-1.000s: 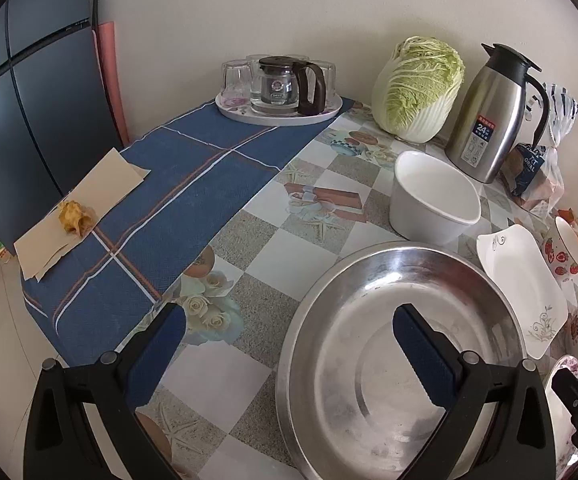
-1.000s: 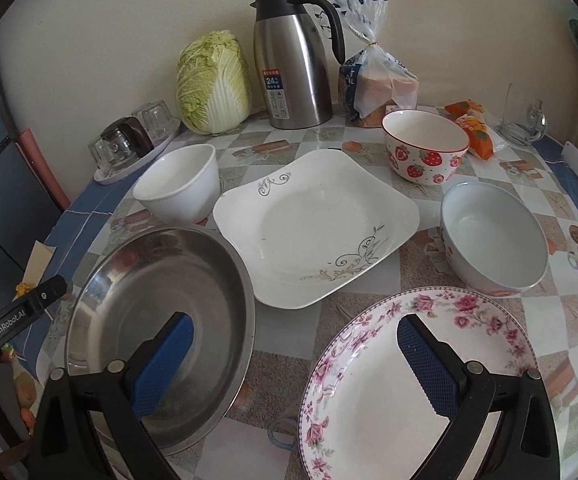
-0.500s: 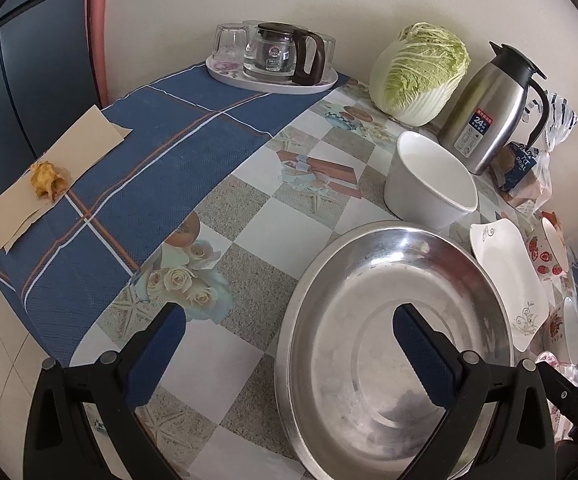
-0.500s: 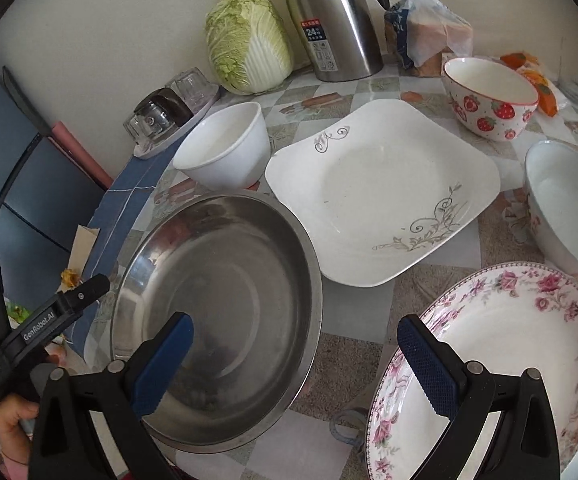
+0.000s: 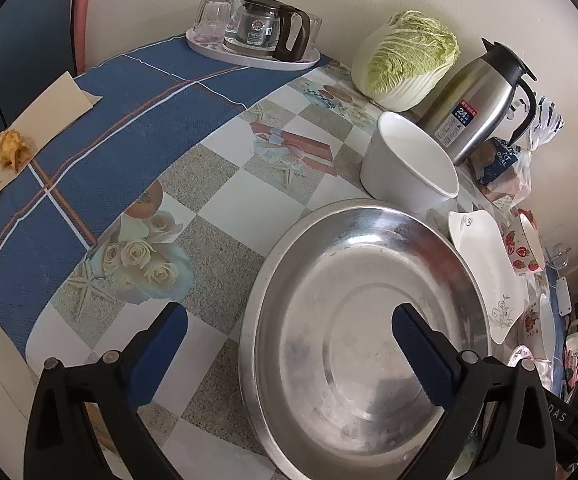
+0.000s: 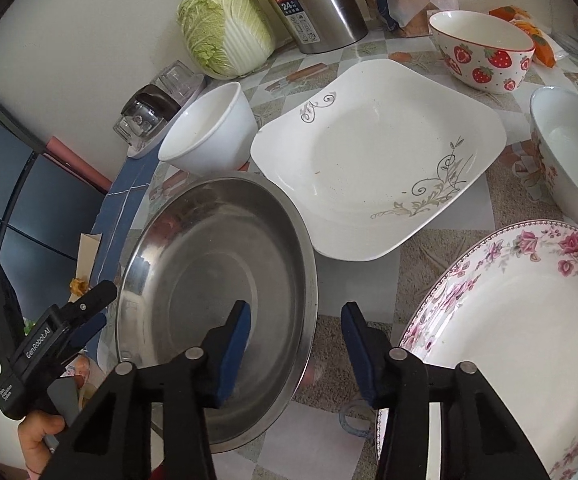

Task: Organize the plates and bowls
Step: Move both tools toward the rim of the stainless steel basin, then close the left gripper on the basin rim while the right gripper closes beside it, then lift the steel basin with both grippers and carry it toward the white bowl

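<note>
Straddling the steel pan (image 6: 225, 280) rim at 6 o'clock, the right gripper (image 6: 295, 354) has just been narrowing, pads apparently not yet pressing, presumably for a lift; the left gripper (image 5: 289, 356) is held wide, one finger over the pan's inside.

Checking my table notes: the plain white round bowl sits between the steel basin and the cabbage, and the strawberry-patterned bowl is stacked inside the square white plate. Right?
Not quite. The strawberry-patterned bowl stands on the table beyond the square white plate, not inside it, as the right wrist view shows. The rest holds.
</note>
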`<state>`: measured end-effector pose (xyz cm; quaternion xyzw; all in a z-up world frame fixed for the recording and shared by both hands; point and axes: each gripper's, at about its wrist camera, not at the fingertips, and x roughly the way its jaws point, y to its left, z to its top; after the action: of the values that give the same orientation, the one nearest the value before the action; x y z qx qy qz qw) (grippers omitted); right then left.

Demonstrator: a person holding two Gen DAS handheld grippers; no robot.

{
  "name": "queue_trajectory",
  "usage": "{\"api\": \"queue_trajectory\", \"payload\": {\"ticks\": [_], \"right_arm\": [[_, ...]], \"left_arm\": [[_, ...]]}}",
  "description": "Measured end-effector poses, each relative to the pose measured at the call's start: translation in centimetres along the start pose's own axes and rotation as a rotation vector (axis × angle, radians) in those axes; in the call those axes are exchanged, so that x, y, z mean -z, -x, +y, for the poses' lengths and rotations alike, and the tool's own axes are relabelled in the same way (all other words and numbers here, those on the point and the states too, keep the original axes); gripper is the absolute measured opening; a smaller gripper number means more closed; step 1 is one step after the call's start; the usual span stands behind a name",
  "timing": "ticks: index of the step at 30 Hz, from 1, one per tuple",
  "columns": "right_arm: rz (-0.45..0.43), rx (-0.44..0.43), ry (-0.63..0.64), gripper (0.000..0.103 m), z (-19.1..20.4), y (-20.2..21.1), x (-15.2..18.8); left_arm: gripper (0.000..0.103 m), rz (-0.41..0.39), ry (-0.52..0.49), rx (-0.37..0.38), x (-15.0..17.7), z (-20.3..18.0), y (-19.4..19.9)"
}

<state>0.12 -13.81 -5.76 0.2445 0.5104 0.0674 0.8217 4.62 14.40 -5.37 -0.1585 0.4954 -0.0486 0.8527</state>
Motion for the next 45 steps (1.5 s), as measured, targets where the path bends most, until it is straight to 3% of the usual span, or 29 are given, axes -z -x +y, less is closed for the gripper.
{"api": "queue_trajectory", "payload": {"ticks": [3, 5, 13, 21, 26, 45], "right_arm": [[0.011, -0.006, 0.002, 0.035, 0.0, -0.3, 0.0], [0.015, -0.007, 0.011, 0.034, 0.2, -0.6, -0.1], [0.026, -0.002, 0.017, 0.024, 0.2, -1.4, -0.5], [0.039, 0.023, 0.028, 0.012, -0.2, -2.4, -0.8], [0.045, 0.027, 0.045, 0.01, 0.0, -2.8, -0.9], [-0.015, -0.016, 0.125, 0.012, 1.3, 0.1, -1.0]], "left_arm": [[0.096, 0.021, 0.019, 0.003, 0.1, 0.2, -0.5], [0.083, 0.035, 0.016, -0.023, 0.2, 0.3, -0.8], [0.053, 0.067, 0.029, -0.043, 0.6, 0.9, -1.8], [0.043, 0.037, 0.04, -0.023, 0.6, 1.2, -1.7], [0.027, 0.024, 0.024, -0.031, 0.3, 1.0, -2.2], [0.023, -0.028, 0.004, -0.065, 0.2, 0.3, 1.4]]}}
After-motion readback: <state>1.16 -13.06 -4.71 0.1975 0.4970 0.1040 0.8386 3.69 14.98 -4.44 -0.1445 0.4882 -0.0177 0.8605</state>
